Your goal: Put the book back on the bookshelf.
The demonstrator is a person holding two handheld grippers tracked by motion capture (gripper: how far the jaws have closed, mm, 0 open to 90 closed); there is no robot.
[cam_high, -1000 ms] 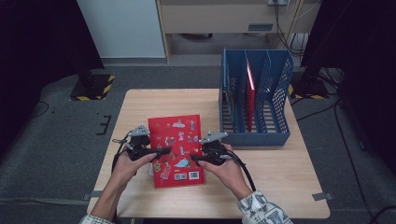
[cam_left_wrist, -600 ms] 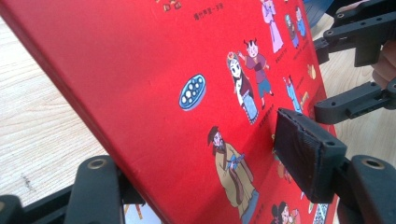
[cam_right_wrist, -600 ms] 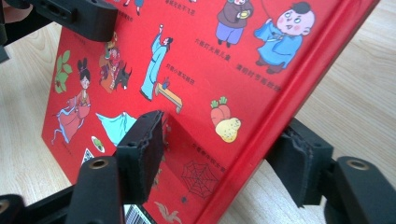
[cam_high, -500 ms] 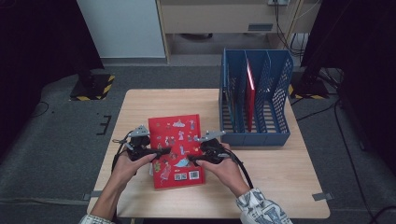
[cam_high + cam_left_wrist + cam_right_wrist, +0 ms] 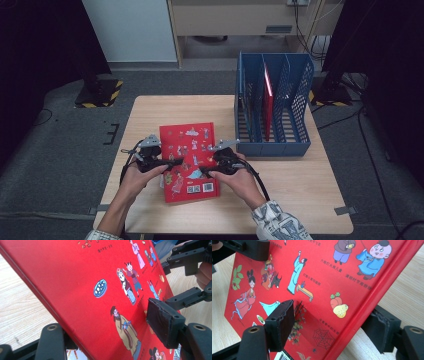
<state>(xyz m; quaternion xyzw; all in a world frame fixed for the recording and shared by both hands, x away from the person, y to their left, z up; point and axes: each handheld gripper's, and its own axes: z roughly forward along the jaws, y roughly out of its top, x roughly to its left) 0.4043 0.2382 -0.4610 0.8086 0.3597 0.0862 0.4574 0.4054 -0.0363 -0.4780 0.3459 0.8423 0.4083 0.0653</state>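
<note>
A thin red picture book [image 5: 189, 150] with cartoon figures lies on the wooden table [image 5: 310, 200], near its front. My left gripper [image 5: 172, 162] reaches in over the book's left edge and my right gripper [image 5: 207, 171] over its right edge. In the left gripper view the book [image 5: 87, 277] slants between the jaws of the left gripper [image 5: 107, 332], with one jaw under its edge and one pad over the cover. The right gripper [image 5: 329, 327] straddles the book [image 5: 324, 272] the same way. Its upper pad casts a shadow on the cover. Both sets of jaws stand wide apart.
A blue mesh file rack [image 5: 272, 146] stands at the table's back right, just beyond the right gripper. A red book [image 5: 268, 100] stands upright in one of its slots. Bare wood stretches to the right and front. Dark floor surrounds the table.
The right gripper has edged slightly inward over the book's right edge. The book and the left gripper stay about where they were.
</note>
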